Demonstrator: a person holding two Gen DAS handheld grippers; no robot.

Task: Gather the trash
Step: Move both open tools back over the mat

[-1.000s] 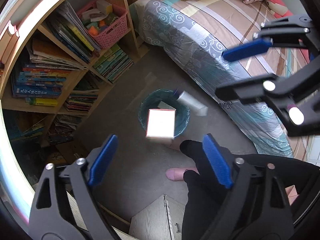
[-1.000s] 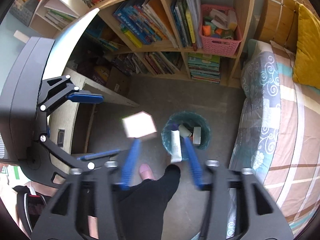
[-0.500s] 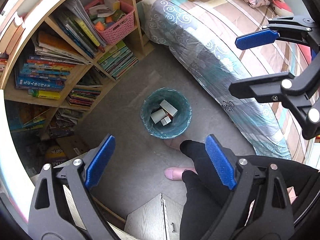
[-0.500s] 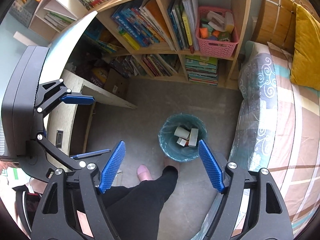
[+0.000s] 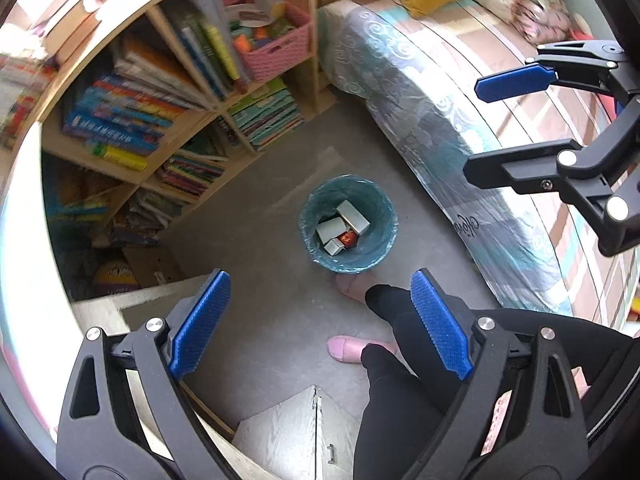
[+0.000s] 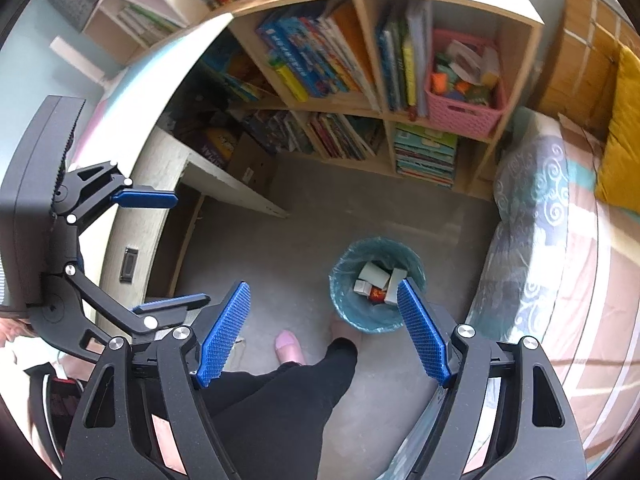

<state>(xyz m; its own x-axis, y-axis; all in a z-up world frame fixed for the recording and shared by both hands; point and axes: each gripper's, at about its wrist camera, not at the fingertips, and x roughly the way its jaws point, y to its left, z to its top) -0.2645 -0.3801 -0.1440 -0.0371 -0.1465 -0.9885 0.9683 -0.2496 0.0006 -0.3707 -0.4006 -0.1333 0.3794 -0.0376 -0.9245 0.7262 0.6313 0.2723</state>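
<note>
Floor, frame centre: bin [image 5: 349, 225] w/ approx. four boxes [image 5: 352, 216], below both claws; left claw [image 5: 320, 320], right claw [image 6: 324, 332] wide, empty.

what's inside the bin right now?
The lined trash bin holds several pale boxes and one red-orange item. They overlap, so anything beneath them and the bin's bottom cannot be seen.
</note>
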